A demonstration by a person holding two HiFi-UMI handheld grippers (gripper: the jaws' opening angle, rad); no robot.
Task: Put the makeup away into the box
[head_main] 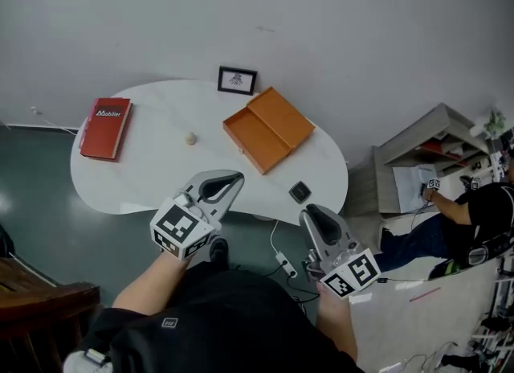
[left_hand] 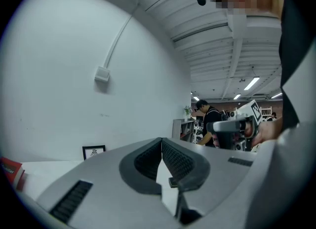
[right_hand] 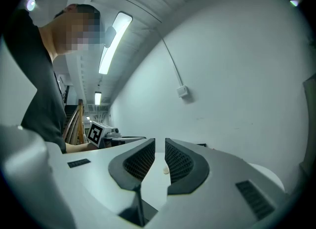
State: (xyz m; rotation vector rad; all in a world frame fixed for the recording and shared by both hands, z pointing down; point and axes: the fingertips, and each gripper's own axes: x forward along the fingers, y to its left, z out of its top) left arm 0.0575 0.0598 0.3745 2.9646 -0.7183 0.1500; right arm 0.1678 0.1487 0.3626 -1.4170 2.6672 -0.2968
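On the white table point(head_main: 144, 186) lies an open orange box point(head_main: 269, 129), with a small beige makeup sponge point(head_main: 190, 138) to its left and a small black compact point(head_main: 299, 192) near the table's front edge. Both grippers hover over that front edge, apart from all of these. My left gripper point(head_main: 229, 178) is shut and holds nothing; in the left gripper view its jaws point(left_hand: 161, 140) meet at the tips, with the compact point(left_hand: 173, 182) seen low beyond them. My right gripper point(head_main: 315, 212) is shut and empty too, and the sponge point(right_hand: 166, 171) shows beyond its jaws point(right_hand: 160, 141).
A red book point(head_main: 106, 128) lies at the table's left end. A small framed picture point(head_main: 237, 80) stands at the back by the wall. Right of the table are a grey shelf unit point(head_main: 426, 162) and a seated person point(head_main: 474, 211). A power strip point(head_main: 287, 266) lies on the floor.
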